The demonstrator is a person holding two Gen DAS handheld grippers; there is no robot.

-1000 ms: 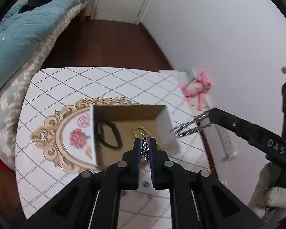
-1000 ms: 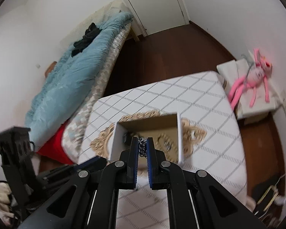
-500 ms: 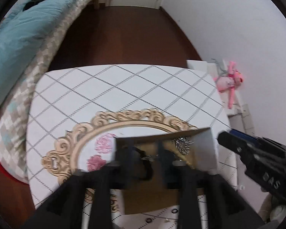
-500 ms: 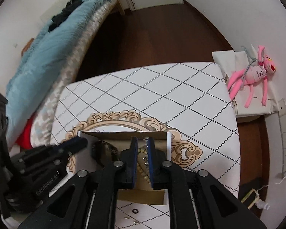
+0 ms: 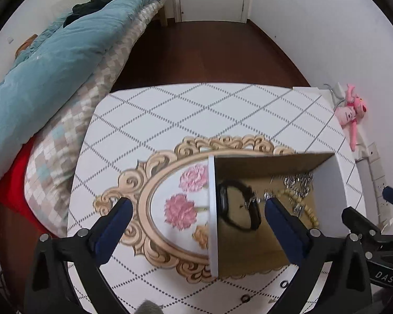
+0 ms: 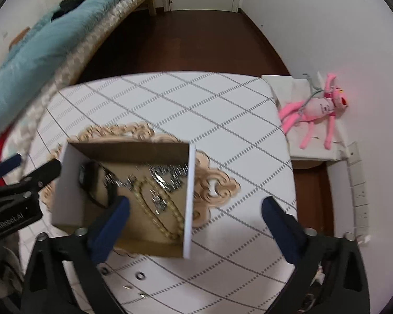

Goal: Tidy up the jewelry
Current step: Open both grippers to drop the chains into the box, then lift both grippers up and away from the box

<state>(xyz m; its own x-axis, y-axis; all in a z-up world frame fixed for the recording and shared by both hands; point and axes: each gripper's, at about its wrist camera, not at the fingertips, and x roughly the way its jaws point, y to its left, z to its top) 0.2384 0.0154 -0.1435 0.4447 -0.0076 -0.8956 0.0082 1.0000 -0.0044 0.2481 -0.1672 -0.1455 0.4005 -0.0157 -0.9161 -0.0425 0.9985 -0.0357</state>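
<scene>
Showing both claws spread and empty: left gripper, right gripper, each pinching a chain a second ago. Near them, three small rings remain on the table. Beyond, the box now holds one watch, one bead necklace, two silver chains; sorting nearly done

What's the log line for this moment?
left gripper: open, empty | right gripper: open, empty | box: holds watch, bead strand, silver chains | rings: loose on table
</scene>
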